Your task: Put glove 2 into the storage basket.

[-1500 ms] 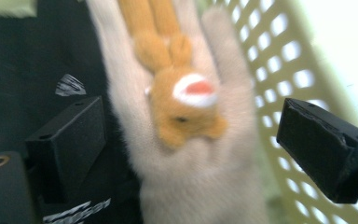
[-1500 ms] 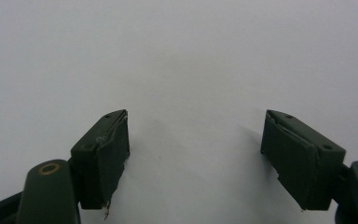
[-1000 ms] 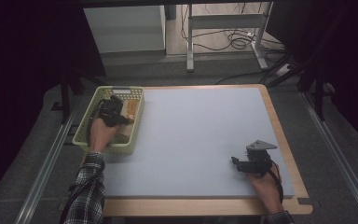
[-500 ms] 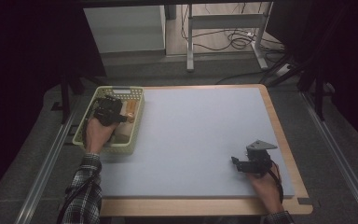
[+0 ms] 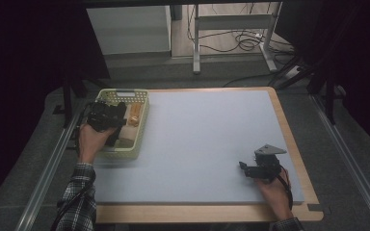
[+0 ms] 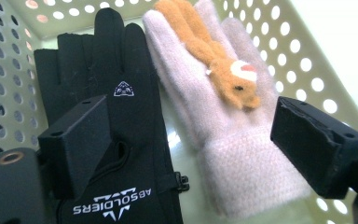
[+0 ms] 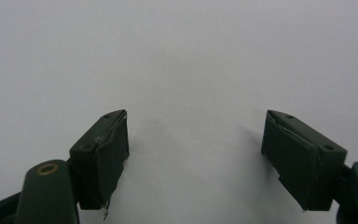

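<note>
My left gripper [image 6: 191,140] hovers in the basket [image 5: 139,125] at the tabletop's far-left corner. Its jaws have just been opening and are spread wide w/ nothing between them. The black glove [image 6: 116,135] and pink glove [image 6: 223,126] lie side by side just ahead, long axes along my reach (fingertips pointing away). My right gripper [image 7: 196,158], jaws apart, rests near the near-right corner, so the left is closer.

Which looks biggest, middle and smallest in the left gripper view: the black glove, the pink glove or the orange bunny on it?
1. Black glove and pink glove: look about equal; the black one runs off the picture's bottom edge, so unsure.
2. Orange bunny: clearly smallest.
</note>
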Available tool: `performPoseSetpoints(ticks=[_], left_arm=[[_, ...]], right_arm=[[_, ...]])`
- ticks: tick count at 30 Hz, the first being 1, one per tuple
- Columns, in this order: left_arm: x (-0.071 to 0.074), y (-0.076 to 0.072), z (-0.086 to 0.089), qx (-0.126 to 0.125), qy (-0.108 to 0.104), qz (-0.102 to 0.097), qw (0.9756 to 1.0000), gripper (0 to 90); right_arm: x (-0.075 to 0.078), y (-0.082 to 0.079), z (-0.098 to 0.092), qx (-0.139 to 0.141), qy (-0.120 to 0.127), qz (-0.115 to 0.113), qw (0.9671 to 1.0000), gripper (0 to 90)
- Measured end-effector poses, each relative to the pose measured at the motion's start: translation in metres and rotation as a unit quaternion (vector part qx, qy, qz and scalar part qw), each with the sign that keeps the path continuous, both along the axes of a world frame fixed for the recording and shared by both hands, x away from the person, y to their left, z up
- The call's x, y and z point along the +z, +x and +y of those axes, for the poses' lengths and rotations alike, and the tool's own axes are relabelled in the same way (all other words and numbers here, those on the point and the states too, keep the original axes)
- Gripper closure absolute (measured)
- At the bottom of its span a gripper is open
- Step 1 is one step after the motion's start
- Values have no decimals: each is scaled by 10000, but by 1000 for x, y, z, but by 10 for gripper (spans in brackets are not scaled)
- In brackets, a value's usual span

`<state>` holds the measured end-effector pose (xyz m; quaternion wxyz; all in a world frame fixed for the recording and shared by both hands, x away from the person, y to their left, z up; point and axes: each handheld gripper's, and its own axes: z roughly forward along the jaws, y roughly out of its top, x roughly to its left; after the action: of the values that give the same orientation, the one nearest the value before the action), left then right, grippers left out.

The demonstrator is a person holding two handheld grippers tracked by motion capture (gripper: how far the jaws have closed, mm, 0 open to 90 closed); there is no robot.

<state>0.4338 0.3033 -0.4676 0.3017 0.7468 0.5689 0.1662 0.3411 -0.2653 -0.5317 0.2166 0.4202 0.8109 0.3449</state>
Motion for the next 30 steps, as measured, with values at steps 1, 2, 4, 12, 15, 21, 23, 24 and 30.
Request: performPoseSetpoints(ticks=[1,2,4,12,15,21,23,24,30], left_arm=[[1,-1,1,-3,-8,-1,10000,117],[1,-3,2,-24,-44,-24,10000,113],[1,-5,3,-55,-99,-49,9999,101],[4,-15,3,-183,-228,-153,9995,59],[6,-19,2,-266,-271,-197,9991,50],[12,-27,-1,-420,-318,-289,9982,28],[15,-31,-3,-480,-324,-337,9978,25],[17,-34,-5,-548,-332,-377,9972,25],[23,-42,-11,-679,-311,-493,9960,23]], right_arm=[[0,0,0,-1,0,0,10000,225],[0,0,0,-2,-1,-1,10000,225],[0,0,0,-5,-3,-2,10000,224],[0,0,0,-10,-8,-6,10000,222],[0,0,0,-11,-10,-7,10000,221],[0,0,0,-14,-13,-8,10000,220],[0,0,0,-16,-13,-7,10000,219],[0,0,0,-17,-14,-7,10000,219],[0,0,0,-18,-15,-9,10000,218]])
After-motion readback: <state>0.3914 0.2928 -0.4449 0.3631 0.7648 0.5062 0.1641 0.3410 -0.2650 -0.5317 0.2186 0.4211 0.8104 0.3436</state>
